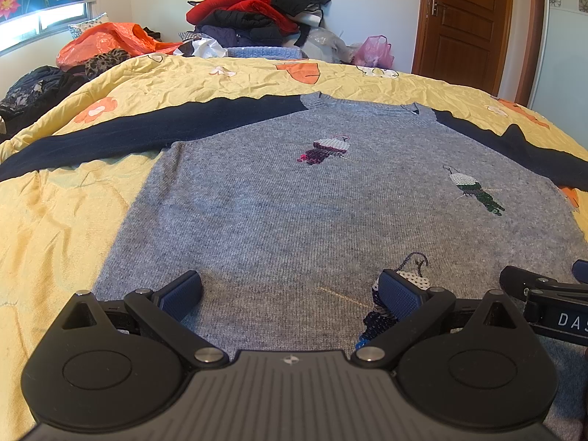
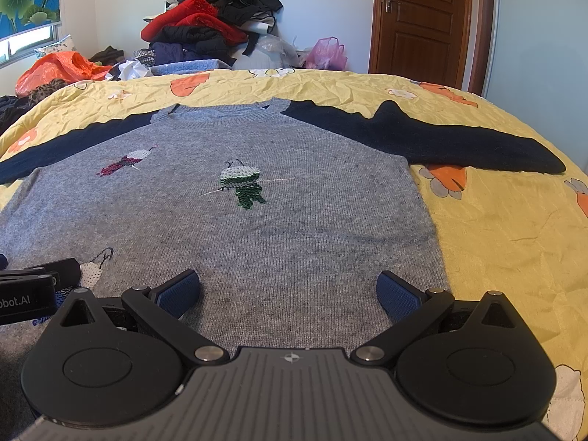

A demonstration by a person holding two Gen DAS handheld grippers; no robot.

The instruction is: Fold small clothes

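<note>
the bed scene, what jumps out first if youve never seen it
A grey sweater with dark navy sleeves lies flat, sleeves spread, on a yellow flowered quilt, sequin birds on its front. Both the left gripper and right gripper sit open over its near hem. Behind the bed a heap of clothes rises against the wall.

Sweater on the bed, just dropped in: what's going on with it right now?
The grey sweater lies flat, front up, on the yellow quilt, with both navy sleeves spread outward. The left gripper and right gripper are both open, side by side at the near hem, gripping nothing. No fold is visible yet.
</note>
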